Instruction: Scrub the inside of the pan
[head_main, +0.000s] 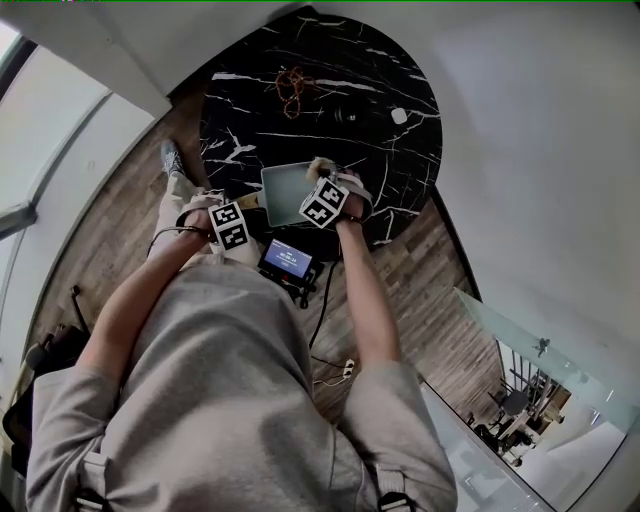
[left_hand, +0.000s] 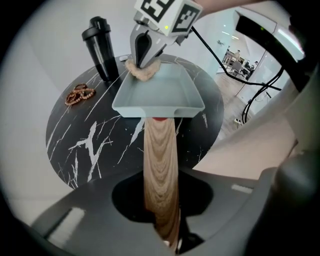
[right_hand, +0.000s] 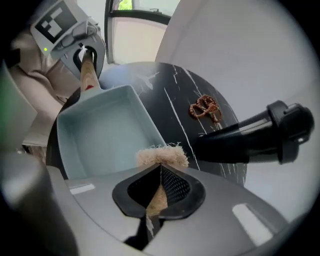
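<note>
- A round black marble counter (head_main: 330, 90) with white veins fills the upper middle of the head view, and a person in a grey shirt leans over its lower edge.
- The pale blue-green rectangular pan (head_main: 285, 190) sits in the centre of that view, at the counter's lower rim, with its open side up.
- The left gripper (left_hand: 162, 210) has its jaws closed tight on the pan's light wooden handle (left_hand: 160, 160), which runs straight up the middle of the left gripper view to the pan.
- The right gripper (right_hand: 160, 192) has its jaws clamped on a tan fibrous scrub pad (right_hand: 162, 155), whose frayed end sticks out past the tips.
- In the left gripper view the pad (left_hand: 142, 72) hangs at the pan's far left corner, over the rim rather than down on the floor of the pan.
- In the right gripper view the pan's inside (right_hand: 105, 135) looks bare and smooth, spreading to the left of the pad.
- A tall black shaker bottle (left_hand: 101, 47) stands on the counter in the upper left of the left gripper view, just beyond the pan.
- A coil of brown beads (left_hand: 79, 94) lies left of the pan, apart from it.
- A small device with a blue screen (head_main: 288, 258) shows just below the pan in the head view.
</note>
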